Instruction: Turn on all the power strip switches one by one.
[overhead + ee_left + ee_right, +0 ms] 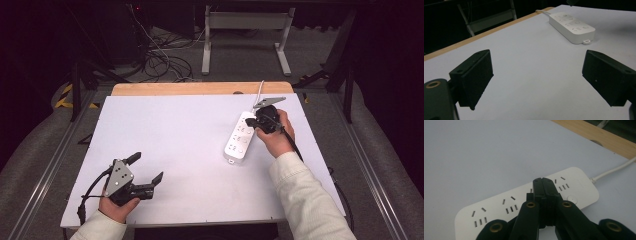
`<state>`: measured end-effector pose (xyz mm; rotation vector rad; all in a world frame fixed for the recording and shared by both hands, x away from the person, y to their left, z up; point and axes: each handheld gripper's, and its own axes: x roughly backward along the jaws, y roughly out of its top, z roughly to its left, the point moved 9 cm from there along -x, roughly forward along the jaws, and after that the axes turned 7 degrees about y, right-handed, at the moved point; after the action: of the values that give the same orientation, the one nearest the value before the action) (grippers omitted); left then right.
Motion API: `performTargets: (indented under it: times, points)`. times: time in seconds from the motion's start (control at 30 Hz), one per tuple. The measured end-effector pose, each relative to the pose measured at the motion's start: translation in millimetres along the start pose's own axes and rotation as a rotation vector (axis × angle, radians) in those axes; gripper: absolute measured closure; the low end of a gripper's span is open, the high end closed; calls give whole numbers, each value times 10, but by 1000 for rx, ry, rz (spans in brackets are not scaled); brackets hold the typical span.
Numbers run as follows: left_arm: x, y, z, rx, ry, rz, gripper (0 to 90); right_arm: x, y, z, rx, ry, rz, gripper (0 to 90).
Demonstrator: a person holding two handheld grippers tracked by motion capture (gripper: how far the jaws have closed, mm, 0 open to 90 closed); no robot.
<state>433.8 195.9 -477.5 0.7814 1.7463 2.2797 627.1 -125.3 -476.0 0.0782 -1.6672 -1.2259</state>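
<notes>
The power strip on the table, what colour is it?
The power strip is white, with a white cable; the right gripper view shows it best.

A lab or test room set up for recording hand work.

A white board (190,150) lies on a wooden table (200,88) as a plain work surface, lit from above while the rest of the room stays dark. Loose cables (160,60) sprawl over the grey carpet (240,60) behind it, near a dark box with a small red light (137,8). The legs of a grey metal desk (245,22) stand farther back. Metal rails (45,170) run along both sides of the table, black stand legs (77,85) rise at its corners, and yellow-black hazard tape (64,96) marks the floor.
</notes>
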Motion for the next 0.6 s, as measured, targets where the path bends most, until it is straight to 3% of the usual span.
performTargets:
  times: [0.3,0.6]
  points:
    - [-1,-2,3,1,0,1,102,-126,-103,-115,-27,-12,55,900]
    - [2,0,5,-1,1,0,102,-166,-177,-120,-25,-3,101,900]
